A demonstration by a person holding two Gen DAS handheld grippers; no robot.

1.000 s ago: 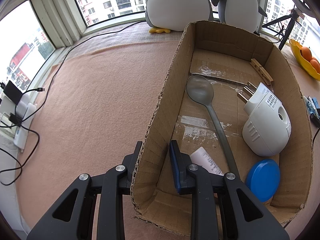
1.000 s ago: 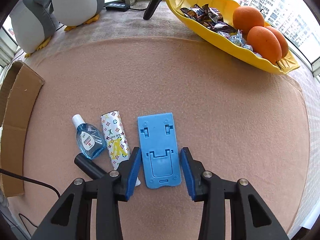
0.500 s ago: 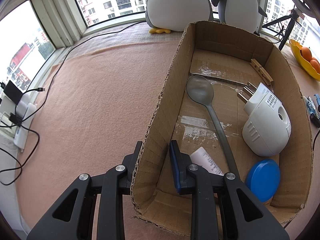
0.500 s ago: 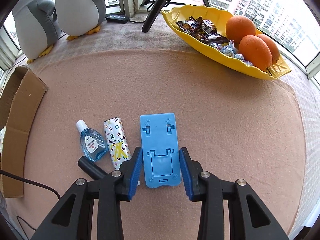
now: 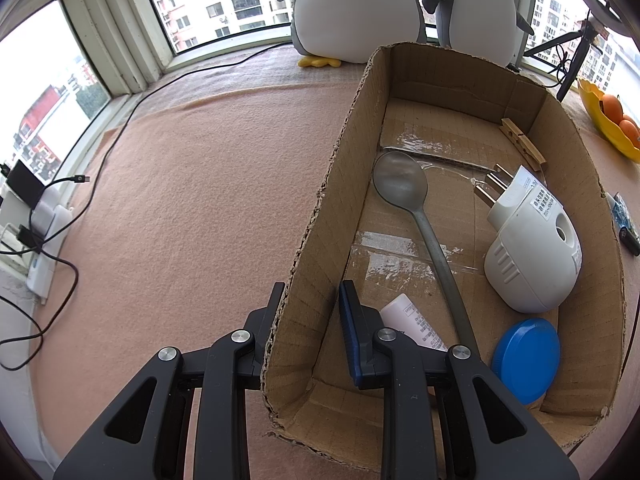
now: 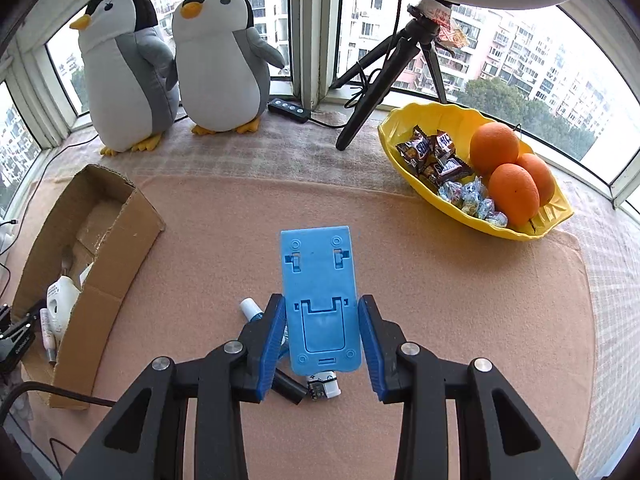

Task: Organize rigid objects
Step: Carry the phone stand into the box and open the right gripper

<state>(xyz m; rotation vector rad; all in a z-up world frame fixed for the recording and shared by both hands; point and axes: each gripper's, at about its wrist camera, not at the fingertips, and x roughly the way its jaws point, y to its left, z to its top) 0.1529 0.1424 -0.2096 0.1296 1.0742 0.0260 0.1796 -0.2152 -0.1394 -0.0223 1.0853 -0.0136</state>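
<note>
Above the pink felt bench [image 6: 440, 280], my right gripper [image 6: 322, 340] clamped its jaws on the flat blue plastic phone stand [image 6: 320, 300], lifted clear. My left gripper [image 5: 312, 320] pinched the brown cardboard box [image 5: 320, 240] wall.

right tool [image 6: 322, 330] | clamps blue phone stand [image 6: 320, 300] | lifted above pink mat [image 6: 460, 280]

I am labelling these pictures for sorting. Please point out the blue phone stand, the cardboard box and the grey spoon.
blue phone stand [image 6: 318, 280]: right wrist view, middle of its flat back.
cardboard box [image 5: 332, 208]: left wrist view, inner face of its left wall.
grey spoon [image 5: 400, 180]: left wrist view, its bowl.
</note>
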